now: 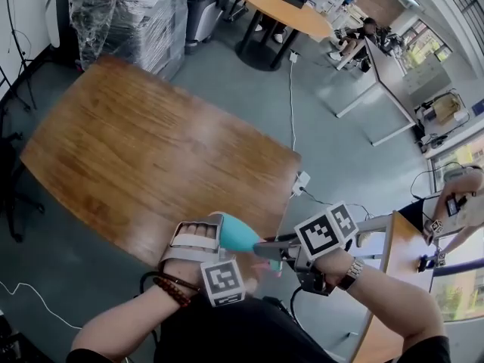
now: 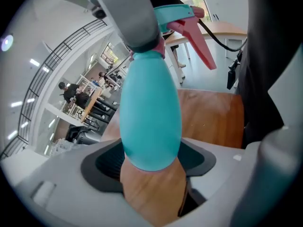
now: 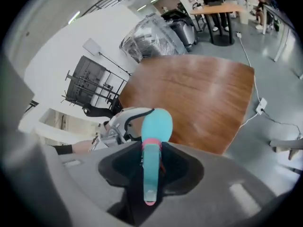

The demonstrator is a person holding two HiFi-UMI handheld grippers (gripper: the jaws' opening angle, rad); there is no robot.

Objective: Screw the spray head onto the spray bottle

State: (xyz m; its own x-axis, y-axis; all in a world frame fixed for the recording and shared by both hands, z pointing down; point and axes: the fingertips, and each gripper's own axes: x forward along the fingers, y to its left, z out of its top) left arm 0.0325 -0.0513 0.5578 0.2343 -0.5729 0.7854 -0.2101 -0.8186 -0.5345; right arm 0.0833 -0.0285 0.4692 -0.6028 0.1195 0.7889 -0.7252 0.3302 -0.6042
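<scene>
Just below the head camera, the person's two forearms are lying close together at the near edge of a wooden table (image 1: 151, 150), with a bead bracelet (image 1: 172, 288) showing on the left wrist and a watch (image 1: 350, 273) on the right. The left gripper (image 1: 218, 237) is clamping the rounded body of the teal spray bottle (image 2: 150, 122). Its dark pads are pressing on either side of the bottle's lower end, and it is holding the bottle in the air above the table's front edge. The right gripper (image 3: 150, 188) is pinching the spray head (image 3: 150, 167), whose teal stem is running straight along the gap between the pads. The head is sitting on the bottle's neck, with a pink collar (image 3: 151, 143) showing where the two meet and a pink trigger (image 2: 199, 41) jutting out to one side; how far it is threaded on I cannot tell. Beyond the grippers the tabletop is stretching away toward a grey floor (image 1: 249, 97). A power strip (image 1: 300, 181) is lying on the floor just off the table's right corner, and a white cable (image 1: 291, 104) is trailing from it toward the back of the room. Farther off, a round table (image 1: 291, 10) is standing on a dark base, with a plastic-wrapped stack (image 1: 128, 13) to its left. People (image 1: 363, 32) are sitting at the desks at the far right.
</scene>
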